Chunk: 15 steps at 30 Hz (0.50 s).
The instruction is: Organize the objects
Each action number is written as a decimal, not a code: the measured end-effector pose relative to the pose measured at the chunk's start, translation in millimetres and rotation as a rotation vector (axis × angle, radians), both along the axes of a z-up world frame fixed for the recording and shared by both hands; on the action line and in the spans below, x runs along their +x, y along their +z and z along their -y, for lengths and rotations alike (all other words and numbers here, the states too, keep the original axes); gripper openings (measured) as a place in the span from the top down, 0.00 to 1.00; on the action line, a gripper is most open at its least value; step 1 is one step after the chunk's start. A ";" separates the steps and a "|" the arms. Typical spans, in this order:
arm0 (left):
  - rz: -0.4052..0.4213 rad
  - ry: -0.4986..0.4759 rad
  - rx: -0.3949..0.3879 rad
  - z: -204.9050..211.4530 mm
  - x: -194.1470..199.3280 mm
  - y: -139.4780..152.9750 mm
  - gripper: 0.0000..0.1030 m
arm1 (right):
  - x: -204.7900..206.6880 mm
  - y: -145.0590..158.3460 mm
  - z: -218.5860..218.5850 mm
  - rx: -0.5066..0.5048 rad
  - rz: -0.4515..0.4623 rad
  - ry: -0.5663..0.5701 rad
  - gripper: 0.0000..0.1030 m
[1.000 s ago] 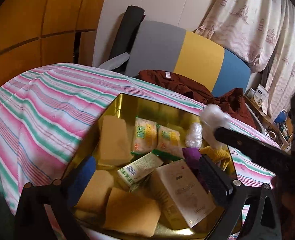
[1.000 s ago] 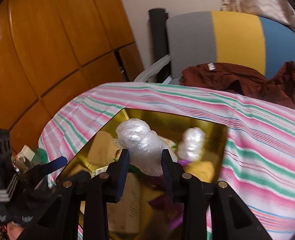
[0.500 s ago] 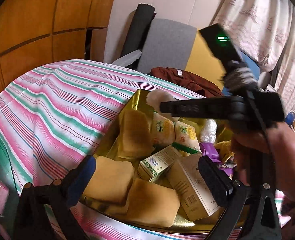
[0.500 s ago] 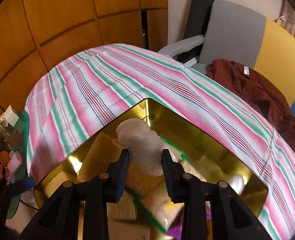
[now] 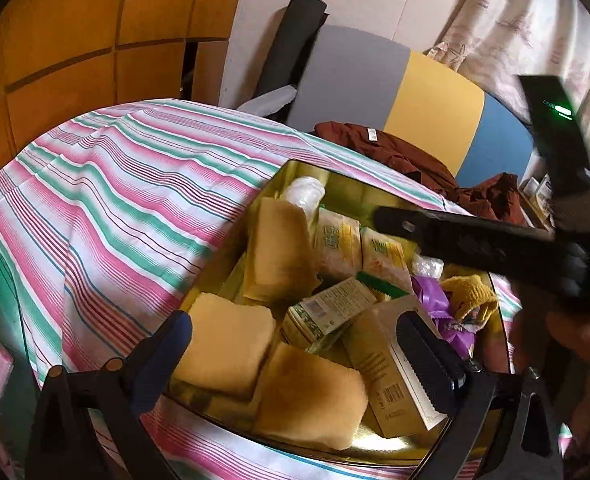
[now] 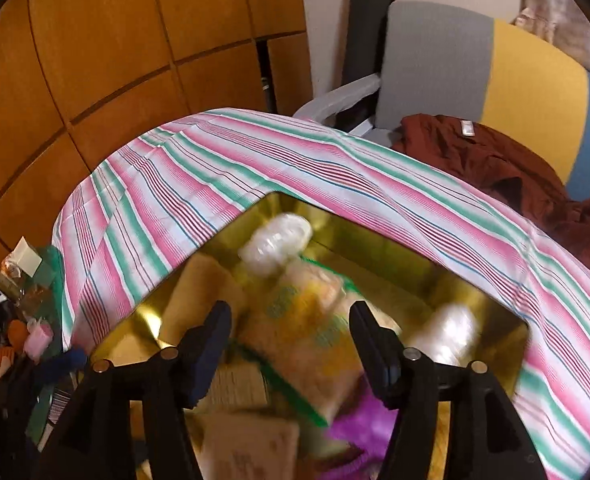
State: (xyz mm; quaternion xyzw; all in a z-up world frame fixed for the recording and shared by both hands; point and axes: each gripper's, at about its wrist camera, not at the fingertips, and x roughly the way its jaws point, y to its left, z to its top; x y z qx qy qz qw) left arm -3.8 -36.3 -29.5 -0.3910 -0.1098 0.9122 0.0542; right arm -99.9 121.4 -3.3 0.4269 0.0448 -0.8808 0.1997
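R gripper (image 6: 291, 344) jaws just opened, nothing between; white bundle (image 6: 275, 242) lies in gold tray (image 6: 475, 280) far corner, prob loose; L gripper (image 5: 295, 344) wide open, empty

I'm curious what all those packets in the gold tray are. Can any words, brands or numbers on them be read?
None can be read for sure.
Two yellow snack packets: green characters, blurred.
Green-and-white carton: fine print, too small.
Beige box: small print and barcode, illegible.
Gold tray: no writing visible.

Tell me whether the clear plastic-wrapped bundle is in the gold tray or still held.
In the tray. The clear plastic-wrapped bundle lies in the gold metal tray's far corner; the right tongs, just opened, hold nothing.
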 end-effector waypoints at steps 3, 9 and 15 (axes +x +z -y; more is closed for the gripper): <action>0.011 -0.007 -0.018 -7.7 1.3 -1.6 0.00 | 21.6 5.2 -12.0 0.012 -0.034 -0.027 0.33; 0.010 -0.027 -0.042 -19.8 6.3 0.6 0.00 | 54.7 14.6 -34.0 0.032 -0.073 -0.127 0.28; -0.002 0.020 -0.095 -22.3 11.1 11.5 0.00 | 74.3 20.4 -50.8 0.038 -0.070 -0.262 0.28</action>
